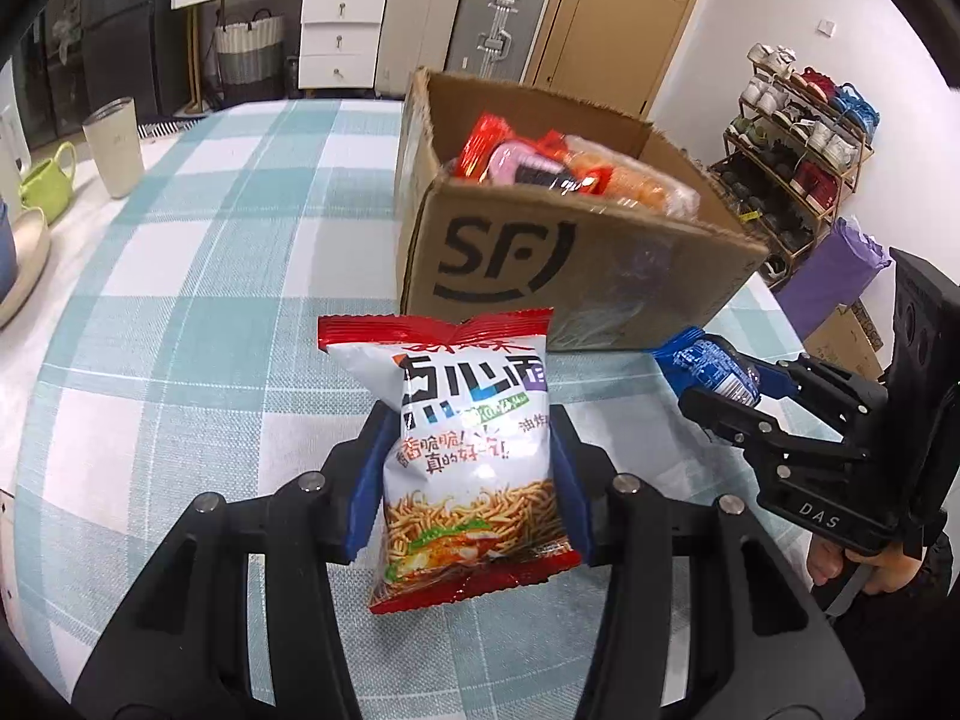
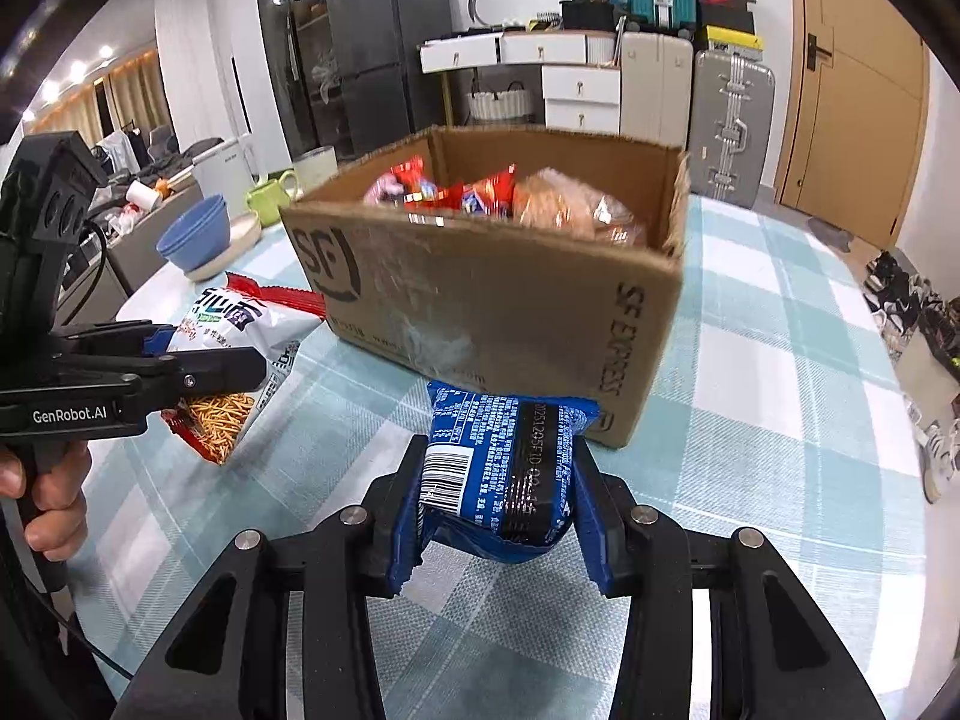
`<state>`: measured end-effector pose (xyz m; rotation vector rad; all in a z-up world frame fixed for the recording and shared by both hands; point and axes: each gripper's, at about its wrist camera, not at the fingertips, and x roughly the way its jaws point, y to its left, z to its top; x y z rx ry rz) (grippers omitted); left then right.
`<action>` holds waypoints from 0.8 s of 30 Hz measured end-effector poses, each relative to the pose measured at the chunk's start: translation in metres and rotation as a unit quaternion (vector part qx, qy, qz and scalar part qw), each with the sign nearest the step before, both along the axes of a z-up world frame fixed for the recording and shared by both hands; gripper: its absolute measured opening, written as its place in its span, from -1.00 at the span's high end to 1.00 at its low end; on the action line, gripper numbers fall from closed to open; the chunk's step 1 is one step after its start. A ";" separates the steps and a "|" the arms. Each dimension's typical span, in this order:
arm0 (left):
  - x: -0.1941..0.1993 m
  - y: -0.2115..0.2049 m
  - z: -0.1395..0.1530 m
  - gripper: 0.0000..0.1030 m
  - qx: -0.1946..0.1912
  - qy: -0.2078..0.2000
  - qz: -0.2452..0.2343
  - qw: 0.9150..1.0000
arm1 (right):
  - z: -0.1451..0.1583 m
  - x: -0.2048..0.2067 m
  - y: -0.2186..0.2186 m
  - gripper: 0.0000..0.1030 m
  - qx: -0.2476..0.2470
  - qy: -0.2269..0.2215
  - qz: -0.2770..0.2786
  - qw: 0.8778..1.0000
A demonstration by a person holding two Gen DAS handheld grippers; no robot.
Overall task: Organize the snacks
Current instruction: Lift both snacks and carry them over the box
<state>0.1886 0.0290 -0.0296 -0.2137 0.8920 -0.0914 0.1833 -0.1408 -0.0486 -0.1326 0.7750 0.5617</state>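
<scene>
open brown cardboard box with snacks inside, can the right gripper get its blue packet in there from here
Probably yes: the brown cardboard box is open-topped, directly ahead of the right gripper, which is shut on the blue snack packet; nothing lies between.

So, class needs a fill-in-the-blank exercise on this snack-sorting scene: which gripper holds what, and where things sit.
1. The left gripper is shut on a white and ____ noodle snack bag.
2. The right gripper is shut on a ____ packet.
3. The cardboard box bears the letters ____.
4. The box stands on a ____ tablecloth.

Missing words: red; blue; SF; checked
</scene>
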 end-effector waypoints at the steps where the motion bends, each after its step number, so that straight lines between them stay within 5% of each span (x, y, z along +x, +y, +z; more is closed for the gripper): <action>1: -0.002 -0.001 0.003 0.10 0.000 -0.003 -0.001 1.000 | 0.004 -0.002 -0.002 0.15 0.002 -0.005 -0.001 1.000; 24: -0.014 -0.012 0.081 0.10 0.012 -0.070 -0.013 0.997 | 0.079 -0.016 -0.022 0.15 0.046 -0.065 -0.018 0.997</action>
